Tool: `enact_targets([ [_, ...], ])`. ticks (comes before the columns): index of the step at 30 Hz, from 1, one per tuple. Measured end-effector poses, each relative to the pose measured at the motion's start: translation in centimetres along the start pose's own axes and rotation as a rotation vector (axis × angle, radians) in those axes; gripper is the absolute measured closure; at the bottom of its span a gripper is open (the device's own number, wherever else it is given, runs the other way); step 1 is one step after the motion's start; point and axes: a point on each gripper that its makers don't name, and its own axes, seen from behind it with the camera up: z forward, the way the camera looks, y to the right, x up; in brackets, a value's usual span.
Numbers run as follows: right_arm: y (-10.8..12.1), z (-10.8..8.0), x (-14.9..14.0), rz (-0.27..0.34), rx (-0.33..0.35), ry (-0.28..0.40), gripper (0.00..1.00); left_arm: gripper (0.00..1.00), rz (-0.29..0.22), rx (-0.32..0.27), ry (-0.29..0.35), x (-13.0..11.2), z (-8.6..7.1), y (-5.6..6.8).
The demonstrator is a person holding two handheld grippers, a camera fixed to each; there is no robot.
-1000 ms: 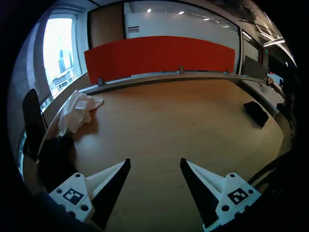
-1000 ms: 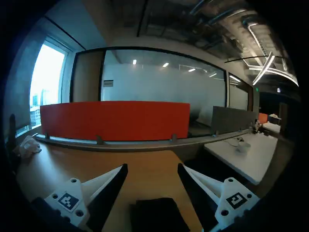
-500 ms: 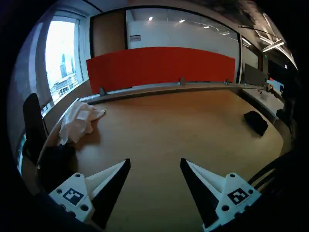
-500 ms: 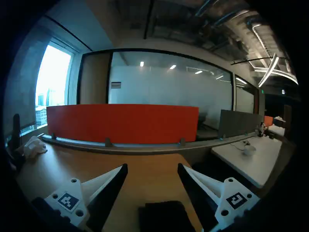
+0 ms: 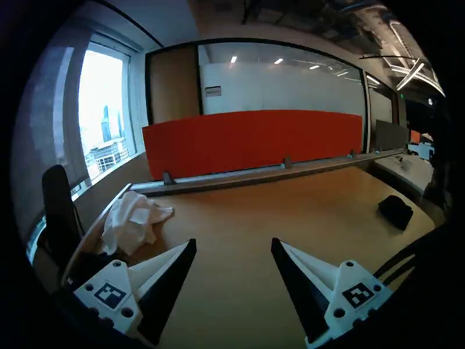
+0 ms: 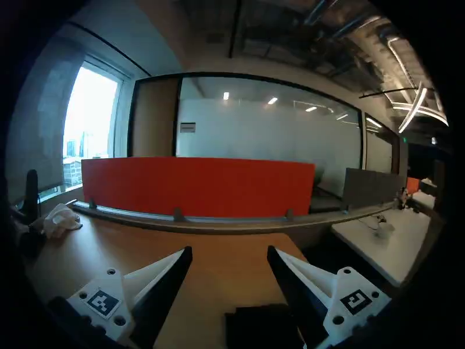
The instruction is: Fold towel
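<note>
The left hand-held gripper (image 5: 232, 241) and the right hand-held gripper (image 6: 229, 248) are both wide open and hold nothing. The crumpled white cloth towel (image 5: 131, 222) lies near the left edge of the brown wooden tabletop (image 5: 290, 212).

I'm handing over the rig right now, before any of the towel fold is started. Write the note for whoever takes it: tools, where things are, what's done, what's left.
Left tool: open, empty, held above the wooden table.
Right tool: open, empty, above the same table; a black item lies on the table close beneath it.
Towel: white, crumpled in a heap near the window-side edge of the table, ahead and to the left in the left gripper view. Neither tool touches it.
Done: nothing folded yet.
Left: reach the towel, spread it flat, fold it.
</note>
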Motion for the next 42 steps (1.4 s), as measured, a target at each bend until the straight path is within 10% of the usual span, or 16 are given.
enact_targets([
  [24,-8.2,0.7,3.9,0.029,0.067,0.057,0.00,0.04,-0.054,0.050,0.198,8.2,2.9,-3.5],
  [42,-13.6,0.8,5.7,0.074,0.081,0.096,0.00,0.04,-0.098,0.064,0.271,10.2,2.3,-4.6],
])
